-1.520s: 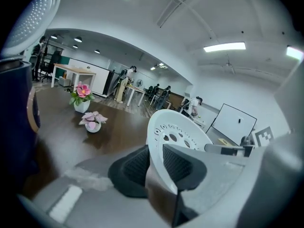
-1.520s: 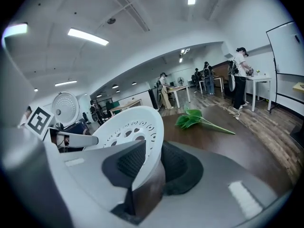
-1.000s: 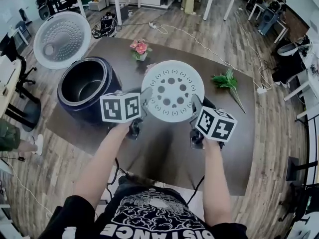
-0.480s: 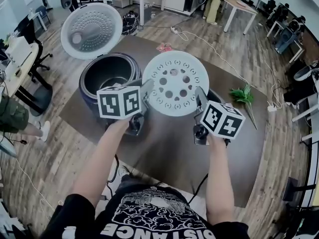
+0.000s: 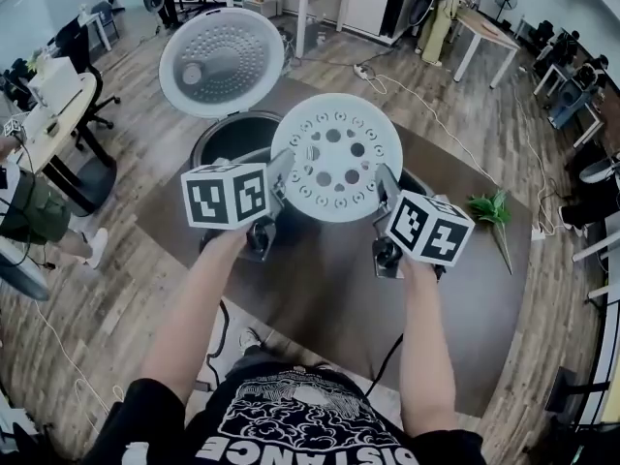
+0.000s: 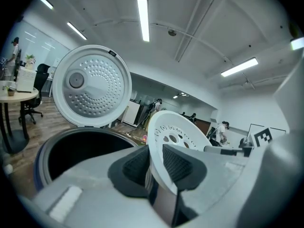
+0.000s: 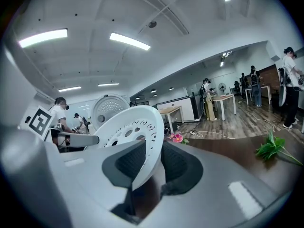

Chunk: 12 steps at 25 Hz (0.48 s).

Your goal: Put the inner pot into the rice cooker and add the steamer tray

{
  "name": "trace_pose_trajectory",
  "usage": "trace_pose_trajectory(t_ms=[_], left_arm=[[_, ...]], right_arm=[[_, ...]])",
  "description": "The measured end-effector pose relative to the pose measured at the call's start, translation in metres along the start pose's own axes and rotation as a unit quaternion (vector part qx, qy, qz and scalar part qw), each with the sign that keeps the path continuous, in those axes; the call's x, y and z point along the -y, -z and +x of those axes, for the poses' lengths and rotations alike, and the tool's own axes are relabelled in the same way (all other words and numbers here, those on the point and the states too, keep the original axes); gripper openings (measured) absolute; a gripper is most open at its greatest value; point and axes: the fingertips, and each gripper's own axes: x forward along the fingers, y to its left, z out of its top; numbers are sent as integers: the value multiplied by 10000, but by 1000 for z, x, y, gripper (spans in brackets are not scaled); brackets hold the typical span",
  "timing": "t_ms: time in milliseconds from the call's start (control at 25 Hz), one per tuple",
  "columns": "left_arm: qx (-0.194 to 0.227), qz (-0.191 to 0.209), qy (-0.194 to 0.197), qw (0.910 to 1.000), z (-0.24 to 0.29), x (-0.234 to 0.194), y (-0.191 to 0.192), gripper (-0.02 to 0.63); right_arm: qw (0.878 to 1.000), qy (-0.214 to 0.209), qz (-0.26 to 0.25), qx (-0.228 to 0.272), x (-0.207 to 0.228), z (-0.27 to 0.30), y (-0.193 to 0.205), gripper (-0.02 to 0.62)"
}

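Note:
A white round steamer tray (image 5: 336, 156) with several holes hangs in the air between my two grippers. My left gripper (image 5: 282, 177) is shut on its left rim and my right gripper (image 5: 387, 188) on its right rim. In the left gripper view the tray (image 6: 178, 137) stands edge-on between the pads of the left gripper (image 6: 154, 167). The right gripper view shows the tray (image 7: 130, 127) clamped in the right gripper (image 7: 152, 163). The dark rice cooker (image 5: 232, 136) stands just behind and left of the tray, its perforated lid (image 5: 221, 61) up. Its dark inside (image 6: 71, 146) shows.
The cooker stands on a brown table (image 5: 320, 289). A green plant sprig (image 5: 492, 206) lies at the table's right, and a small pink flower (image 7: 177, 137) sits farther back. Desks, chairs and people stand around the room.
Both grippers have carried the tray up and left, from over the middle of the table to the cooker's right rim. The grips are unchanged.

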Motion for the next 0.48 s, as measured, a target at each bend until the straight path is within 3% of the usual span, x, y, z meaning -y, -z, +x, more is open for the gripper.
trace_pose_trajectory(t_ms=[480], left_arm=[[186,-218,-295,9992,-49,-96,-29,95]], right_arm=[[9992,-365,-79,-163,-95,63,7,92]])
